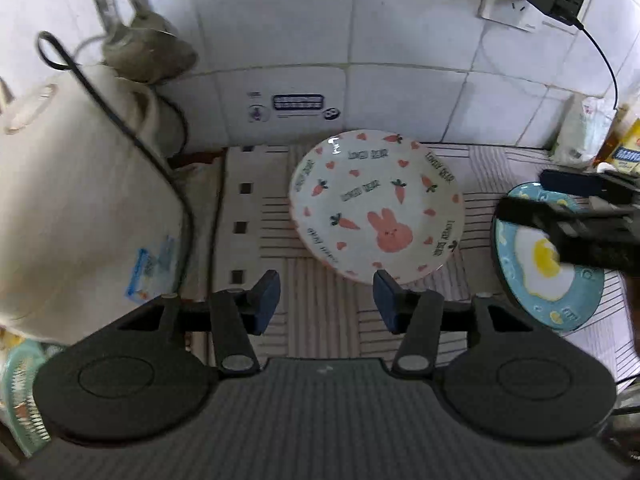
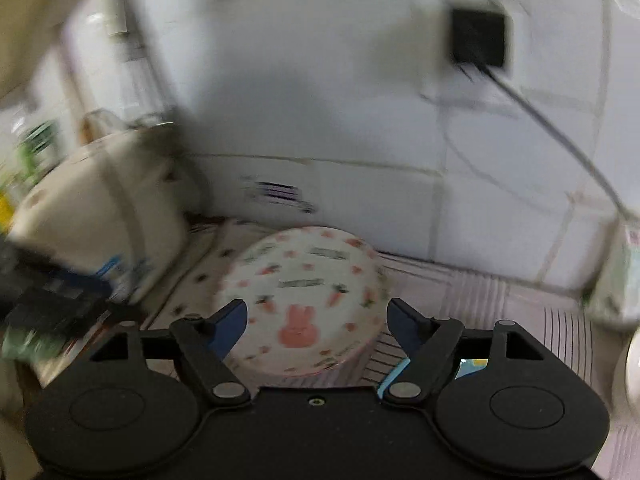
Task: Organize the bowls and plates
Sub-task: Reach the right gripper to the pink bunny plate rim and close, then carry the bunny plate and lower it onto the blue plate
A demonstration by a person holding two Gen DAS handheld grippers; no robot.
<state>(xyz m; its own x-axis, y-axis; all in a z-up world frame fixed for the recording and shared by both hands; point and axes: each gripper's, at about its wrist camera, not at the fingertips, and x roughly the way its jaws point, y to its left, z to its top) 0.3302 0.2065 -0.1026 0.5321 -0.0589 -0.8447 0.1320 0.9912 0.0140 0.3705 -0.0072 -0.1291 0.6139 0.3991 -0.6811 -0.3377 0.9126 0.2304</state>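
The striped mat (image 1: 328,312) lies bare between the rabbit plate (image 1: 376,208) and the near edge of the counter, so a gripper can pass there. Toward the left edge the cream rice cooker (image 1: 76,200) and its black cord (image 1: 132,136) block the way. The tiled wall (image 1: 400,92) closes the back edge. On the right, the blue egg plate (image 1: 548,276) sits under the right gripper (image 1: 520,200), close beside the rabbit plate.

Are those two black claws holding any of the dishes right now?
No. The left gripper and right gripper are both open and hold nothing; the bunny plate lies free on the mat.
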